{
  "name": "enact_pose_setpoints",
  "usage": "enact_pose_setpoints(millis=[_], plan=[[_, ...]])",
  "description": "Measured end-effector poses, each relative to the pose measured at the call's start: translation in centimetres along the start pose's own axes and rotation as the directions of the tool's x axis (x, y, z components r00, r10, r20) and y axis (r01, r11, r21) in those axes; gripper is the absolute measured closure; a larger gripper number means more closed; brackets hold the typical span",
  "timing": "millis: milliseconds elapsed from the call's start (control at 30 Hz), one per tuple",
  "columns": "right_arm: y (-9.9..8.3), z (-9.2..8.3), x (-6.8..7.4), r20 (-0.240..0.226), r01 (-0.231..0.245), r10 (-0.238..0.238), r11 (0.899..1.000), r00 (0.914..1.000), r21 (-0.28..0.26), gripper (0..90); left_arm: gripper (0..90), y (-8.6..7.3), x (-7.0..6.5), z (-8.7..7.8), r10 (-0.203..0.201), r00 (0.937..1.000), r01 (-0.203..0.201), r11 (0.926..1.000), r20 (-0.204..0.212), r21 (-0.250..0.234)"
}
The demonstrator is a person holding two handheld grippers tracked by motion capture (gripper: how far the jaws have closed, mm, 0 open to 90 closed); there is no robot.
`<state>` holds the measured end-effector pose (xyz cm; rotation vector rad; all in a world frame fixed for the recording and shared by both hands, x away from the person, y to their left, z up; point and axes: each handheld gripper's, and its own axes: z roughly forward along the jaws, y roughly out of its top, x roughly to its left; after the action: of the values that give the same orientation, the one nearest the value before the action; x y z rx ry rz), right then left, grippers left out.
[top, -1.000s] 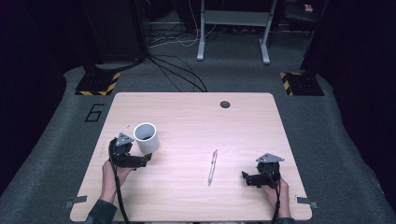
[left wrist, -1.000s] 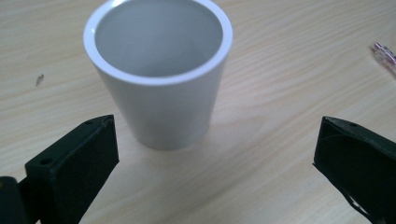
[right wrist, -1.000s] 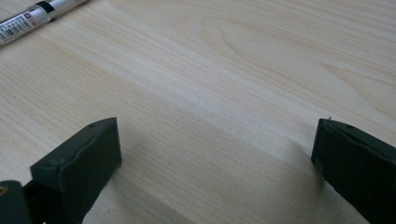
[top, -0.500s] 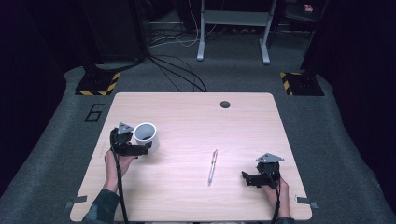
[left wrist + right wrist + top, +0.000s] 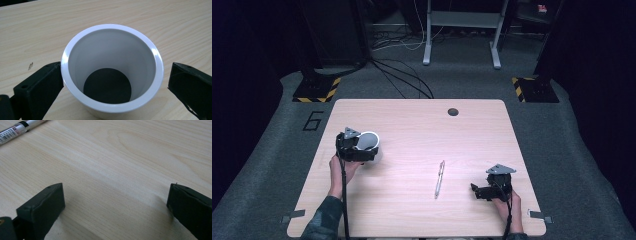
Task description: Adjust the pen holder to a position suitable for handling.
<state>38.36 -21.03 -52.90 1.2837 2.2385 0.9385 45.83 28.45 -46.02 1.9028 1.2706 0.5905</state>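
While the left gripper (image 5: 362,148) straddles the white cup (image 5: 111,70) on the tabletop's (image 5: 412,125) left side, its jaws stand spread, one touching the rim and the other just off it, so nothing is clamped yet; closing evenly around the wall, centred and low enough not to tip the cup, looks like the way to do it. The right gripper (image 5: 482,191) rests released and empty near the right front edge; the pen (image 5: 440,178) lies between the two, untouched.

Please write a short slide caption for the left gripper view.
Left gripper open around an upright white cup on the wooden table.
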Motion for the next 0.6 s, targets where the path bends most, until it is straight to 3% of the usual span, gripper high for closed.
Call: enact_pose_setpoints(millis=[233,600], plan=[[0.0,0.0,0.0,0.0,-0.002,0.002,1.0,1.0,0.0,1.0,0.6,0.0,-0.1,1.0,0.038,0.999,-0.037,0.9987,-0.023,0.035],[0.0,0.0,0.0,0.002,0.002,-0.002,1.0,1.0,0.0,1.0,6.1,-0.1,-0.1,1.5,0.02,0.9994,-0.02,0.9998,-0.029,0.001]])
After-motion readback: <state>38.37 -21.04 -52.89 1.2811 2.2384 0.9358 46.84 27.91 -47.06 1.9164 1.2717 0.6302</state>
